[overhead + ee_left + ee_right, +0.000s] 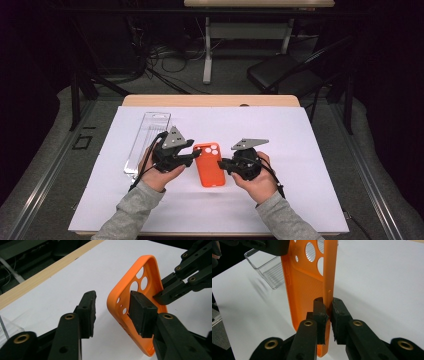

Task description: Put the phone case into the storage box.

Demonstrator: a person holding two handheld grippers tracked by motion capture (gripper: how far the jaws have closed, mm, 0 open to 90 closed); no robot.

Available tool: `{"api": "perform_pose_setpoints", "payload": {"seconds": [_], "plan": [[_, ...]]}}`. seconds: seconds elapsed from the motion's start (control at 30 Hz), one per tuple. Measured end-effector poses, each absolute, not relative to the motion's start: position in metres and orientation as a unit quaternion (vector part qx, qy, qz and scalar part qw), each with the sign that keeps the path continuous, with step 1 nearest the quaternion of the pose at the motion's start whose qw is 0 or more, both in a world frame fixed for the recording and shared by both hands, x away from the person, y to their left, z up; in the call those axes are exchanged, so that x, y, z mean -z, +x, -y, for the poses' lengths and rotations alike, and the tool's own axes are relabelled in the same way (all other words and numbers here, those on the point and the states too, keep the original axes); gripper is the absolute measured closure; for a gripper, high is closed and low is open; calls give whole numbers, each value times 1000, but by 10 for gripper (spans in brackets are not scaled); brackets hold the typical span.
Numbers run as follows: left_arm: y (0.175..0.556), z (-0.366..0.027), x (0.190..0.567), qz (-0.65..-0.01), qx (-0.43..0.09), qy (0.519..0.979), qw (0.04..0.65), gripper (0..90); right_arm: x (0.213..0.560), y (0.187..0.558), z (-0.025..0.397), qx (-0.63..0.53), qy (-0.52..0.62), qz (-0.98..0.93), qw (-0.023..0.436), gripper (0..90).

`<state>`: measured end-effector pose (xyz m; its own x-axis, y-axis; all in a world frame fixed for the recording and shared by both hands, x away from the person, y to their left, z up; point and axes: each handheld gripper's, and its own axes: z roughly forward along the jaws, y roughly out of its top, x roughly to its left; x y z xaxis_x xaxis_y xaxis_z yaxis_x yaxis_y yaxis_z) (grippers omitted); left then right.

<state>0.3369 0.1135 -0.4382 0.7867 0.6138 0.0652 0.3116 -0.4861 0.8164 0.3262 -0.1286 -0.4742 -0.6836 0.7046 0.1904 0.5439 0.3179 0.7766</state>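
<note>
Progress stands midway: we find the orange phone case (312, 285), a matte, flexible-looking shell with round camera cut-outs, lifted on edge above the white table sheet (310, 150) near centre. Right gripper (328, 315) is clamped on its side wall. Left gripper (112, 311) stands apart astride the opposite wall, grip not yet taken; a ribbed clear plastic tray (147, 142) lies left.
</note>
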Motion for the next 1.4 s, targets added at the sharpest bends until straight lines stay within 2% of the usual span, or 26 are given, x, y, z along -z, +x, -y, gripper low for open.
{"api": "perform_pose_setpoints", "payload": {"seconds": [0.37,0.63,1.4], "plan": [[336,-112,439,-271,-175,849,419,695,475,326,127,-436,383,-809,92,827],[336,-113,439,-273,-177,850,413,738,476,326,126,-435,382,-810,91,827],[334,-112,438,-269,-194,857,395,788,477,326,125,-431,380,-814,85,828]]}}
